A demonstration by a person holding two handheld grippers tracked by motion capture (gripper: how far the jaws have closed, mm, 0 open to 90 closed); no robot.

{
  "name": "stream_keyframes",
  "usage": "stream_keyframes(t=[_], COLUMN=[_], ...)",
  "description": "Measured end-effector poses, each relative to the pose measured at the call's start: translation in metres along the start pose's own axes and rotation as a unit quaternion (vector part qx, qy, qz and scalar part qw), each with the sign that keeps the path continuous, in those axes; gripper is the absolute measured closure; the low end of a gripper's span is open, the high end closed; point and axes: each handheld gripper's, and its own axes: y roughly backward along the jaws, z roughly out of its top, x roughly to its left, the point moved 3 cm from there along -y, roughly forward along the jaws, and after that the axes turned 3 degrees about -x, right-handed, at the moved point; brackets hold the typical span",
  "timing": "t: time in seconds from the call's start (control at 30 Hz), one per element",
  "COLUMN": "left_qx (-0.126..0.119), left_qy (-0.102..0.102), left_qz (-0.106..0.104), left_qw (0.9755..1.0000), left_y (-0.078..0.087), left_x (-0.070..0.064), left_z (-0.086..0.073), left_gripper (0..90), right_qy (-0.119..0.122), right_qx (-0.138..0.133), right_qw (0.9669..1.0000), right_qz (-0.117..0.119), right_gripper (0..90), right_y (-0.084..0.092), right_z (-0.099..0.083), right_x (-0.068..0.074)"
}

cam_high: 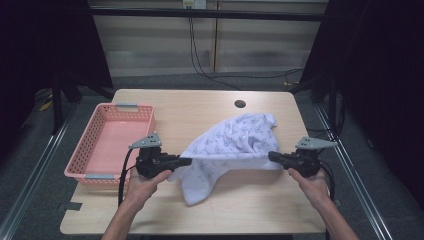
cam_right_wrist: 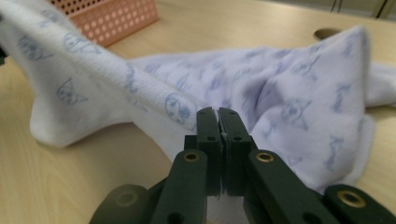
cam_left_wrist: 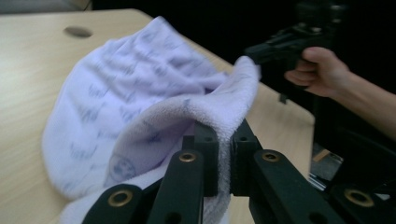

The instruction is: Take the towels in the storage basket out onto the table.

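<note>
A white cloth (cam_high: 230, 145) with a pale blue print lies across the middle of the wooden table (cam_high: 200, 105). My left gripper (cam_high: 187, 161) is shut on the cloth's left edge, and my right gripper (cam_high: 272, 156) is shut on its right edge. Between them the near edge is lifted and stretched, while a loose flap hangs toward the front. In the left gripper view the cloth (cam_left_wrist: 154, 93) folds over the left gripper (cam_left_wrist: 224, 135), and the other hand holds its gripper farther off. In the right gripper view the cloth (cam_right_wrist: 261, 88) is pinched in the right gripper (cam_right_wrist: 218, 119).
A pink plastic basket (cam_high: 145, 116) stands at the table's left side, close to my left hand; its perforated wall (cam_right_wrist: 116, 18) shows in the right gripper view. A round cable hole (cam_high: 240, 104) is near the far edge. Dark frames and floor surround the table.
</note>
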Motion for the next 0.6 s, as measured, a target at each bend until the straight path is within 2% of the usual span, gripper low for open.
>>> stream_keyframes(t=[0.03, 0.1, 0.17, 0.2, 0.23, 0.27, 0.3, 0.4, 0.43, 0.6], left_qx=[-0.002, 0.018, 0.043, 0.058, 0.078, 0.086, 0.097, 0.13, 0.131, 0.123], left_qy=[-0.002, -0.018, 0.001, 0.005, 0.009, 0.017, 0.023, 0.018, 0.02, 0.028], left_qz=[0.001, 0.034, 0.051, 0.062, 0.075, 0.083, 0.091, 0.105, 0.108, 0.1], left_qw=[1.0, 0.9991, 0.9978, 0.9964, 0.9941, 0.9927, 0.9908, 0.9857, 0.9852, 0.987], left_y=[-0.003, -0.01, -0.021, -0.027, -0.035, -0.038, -0.042, -0.048, -0.048, -0.032], left_x=[-0.003, 0.001, 0.017, 0.025, 0.037, 0.042, 0.047, 0.054, 0.055, 0.05], left_z=[0.004, 0.005, -0.006, -0.014, -0.027, -0.033, -0.04, -0.053, -0.055, -0.055], left_gripper=[84.8, 83.2, 80.5, 79.8, 78.5, 75.3, 73.6, 69.1, 67.2, 57.4], right_qy=[-0.002, -0.004, -0.011, -0.013, -0.013, -0.006, -0.001, 0.01, 0.007, 0.013], right_qx=[-0.005, -0.007, 0.006, 0.012, 0.023, 0.043, 0.051, 0.055, 0.051, 0.035], right_qw=[1.0, 0.9999, 0.9999, 0.9998, 0.9996, 0.999, 0.9986, 0.9983, 0.9986, 0.9993], right_qz=[-0.002, -0.008, -0.007, -0.01, -0.009, -0.01, -0.014, -0.013, -0.014, 0.007], right_gripper=[87.8, 87.3, 82.4, 79.8, 77.2, 70.7, 65.8, 58.6, 56.0, 50.2], right_y=[0.0, -0.007, -0.021, -0.026, -0.033, -0.041, -0.044, -0.046, -0.046, -0.038], right_z=[0.003, 0.005, -0.003, -0.006, -0.012, -0.018, -0.02, -0.023, -0.022, -0.018], right_x=[-0.002, -0.008, -0.013, -0.014, -0.014, -0.012, -0.01, -0.003, 0.0, 0.02])
